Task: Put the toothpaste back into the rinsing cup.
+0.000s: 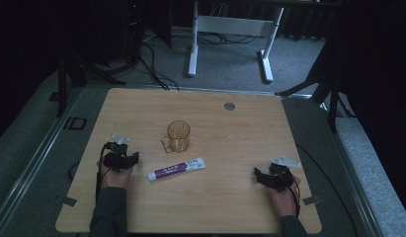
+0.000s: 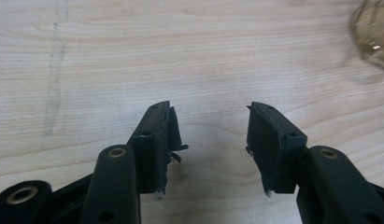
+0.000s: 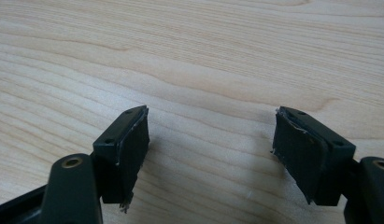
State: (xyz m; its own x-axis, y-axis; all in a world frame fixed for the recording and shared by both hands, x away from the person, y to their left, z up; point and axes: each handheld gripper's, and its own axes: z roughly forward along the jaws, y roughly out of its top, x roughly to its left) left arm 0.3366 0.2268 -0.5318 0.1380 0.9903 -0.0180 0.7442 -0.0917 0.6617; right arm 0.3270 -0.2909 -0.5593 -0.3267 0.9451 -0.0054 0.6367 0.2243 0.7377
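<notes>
An amber transparent cup (image 1: 179, 135) stands upright near the middle of the wooden table (image 1: 230, 133). In front of it lies a white toothpaste tube (image 1: 176, 169) with a purple label, set slantwise. My left gripper (image 1: 122, 148) rests on the table left of the tube, open, with bare wood between its jaws (image 2: 210, 140). The cup's edge (image 2: 373, 32) shows at the top right of the left gripper view. My right gripper (image 1: 273, 174) rests near the table's right front, open and empty (image 3: 210, 149).
A round grey grommet (image 1: 229, 106) sits in the table's far part. Beyond the table a white desk frame (image 1: 230, 34) stands on grey carpet with cables. Dark stands flank the table on both sides.
</notes>
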